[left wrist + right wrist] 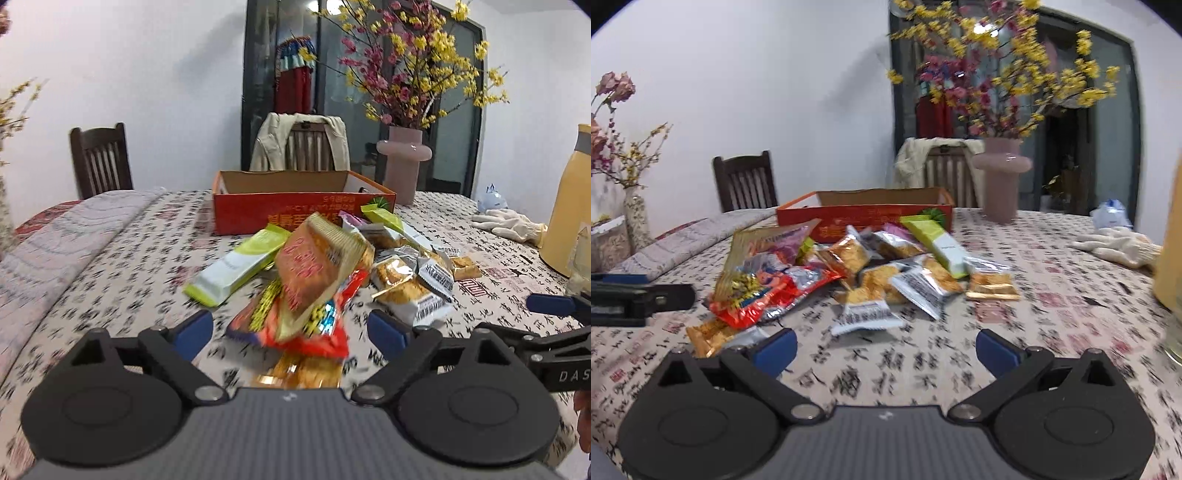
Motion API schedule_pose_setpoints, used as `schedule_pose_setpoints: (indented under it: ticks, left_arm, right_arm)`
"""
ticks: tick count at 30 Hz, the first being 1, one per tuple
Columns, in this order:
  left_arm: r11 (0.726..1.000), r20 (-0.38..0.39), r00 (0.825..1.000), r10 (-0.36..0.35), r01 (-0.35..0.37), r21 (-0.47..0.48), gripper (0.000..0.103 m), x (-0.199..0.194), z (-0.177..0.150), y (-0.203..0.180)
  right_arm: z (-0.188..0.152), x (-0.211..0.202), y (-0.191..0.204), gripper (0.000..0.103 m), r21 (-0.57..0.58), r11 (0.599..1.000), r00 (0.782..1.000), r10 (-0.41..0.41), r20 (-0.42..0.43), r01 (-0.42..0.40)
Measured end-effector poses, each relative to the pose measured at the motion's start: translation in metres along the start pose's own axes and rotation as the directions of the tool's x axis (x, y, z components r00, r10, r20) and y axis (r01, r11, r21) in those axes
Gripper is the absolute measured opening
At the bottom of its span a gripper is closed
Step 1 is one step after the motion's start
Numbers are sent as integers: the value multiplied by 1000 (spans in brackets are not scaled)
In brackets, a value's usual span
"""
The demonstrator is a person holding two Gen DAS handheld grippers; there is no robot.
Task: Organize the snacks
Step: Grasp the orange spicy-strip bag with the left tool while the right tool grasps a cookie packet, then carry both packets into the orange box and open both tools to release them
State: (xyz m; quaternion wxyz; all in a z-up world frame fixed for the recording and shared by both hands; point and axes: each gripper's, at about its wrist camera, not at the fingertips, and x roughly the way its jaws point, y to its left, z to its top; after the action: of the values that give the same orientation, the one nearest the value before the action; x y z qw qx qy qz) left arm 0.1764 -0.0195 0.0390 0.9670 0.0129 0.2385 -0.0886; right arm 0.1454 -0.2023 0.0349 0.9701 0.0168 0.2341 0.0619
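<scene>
A pile of wrapped snacks (332, 273) lies on the patterned tablecloth in front of an open orange cardboard box (295, 206). The pile holds a red-and-gold packet (314, 273), a green-white bar (236, 266) and several small clear-wrapped pastries (406, 284). My left gripper (290, 334) is open, its blue pads either side of the near end of the red packet. My right gripper (886, 350) is open and empty over bare cloth just short of the pile (849, 273). The box also shows in the right wrist view (864, 214).
A pink vase of flowers (404, 162) stands right of the box. White gloves (509, 223) and a yellow jug (569, 203) are at the right. A folded cloth (66, 236) covers the table's left. Chairs (101, 160) stand behind the table.
</scene>
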Motion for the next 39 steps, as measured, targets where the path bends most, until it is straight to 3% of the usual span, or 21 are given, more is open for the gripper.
schedule_pose_setpoints:
  ticks: [3,7,11,14,15,16,18,20,22,27,39]
  left_arm:
    - [1000,-41,999,-5,6,23,92,25,10,-5]
    - [1000,-82,997,-10,12,17,83,55,20,-6]
    - [1000,-125,992,-7,7,-1,81,82,28,-3]
    - [1000,-155,988,-15,12,-24,64,97,32,0]
    - [999,-164,986,-16,9,-38,52,100,32,1]
    - [999,-166,986,-12,4,-48,40,102,33,3]
    - [999,-150,989,-6,0,-46,31,101,34,5]
    - [999,-153,988,-18,11,-51,29,99,36,5]
    - [998,-159,987,-28,18,-62,28,94,36,6]
    - [995,-166,985,-54,38,-98,26,74,35,7]
    - [996,-47,998,-34,30,-90,26,7,37,0]
  right_arm:
    - [14,19,-2,101,-5,999,999,40,-22,-40]
    - [28,52,-1,87,-38,998,996,47,-80,-50]
    - [34,83,-1,84,-45,995,986,81,-147,-88]
    - [36,102,-2,83,-39,994,980,92,-174,-100]
    - [37,107,-2,81,-33,994,978,99,-183,-106]
    - [37,110,-3,72,-27,994,976,103,-191,-110]
    - [38,116,-4,60,-15,992,973,117,-200,-123]
    - [39,119,-5,45,-8,991,970,132,-206,-136]
    - [39,119,-4,38,-7,990,968,138,-209,-143]
    - [39,107,0,37,-17,988,971,150,-187,-156]
    - [38,40,-1,37,-38,990,989,132,-64,-135]
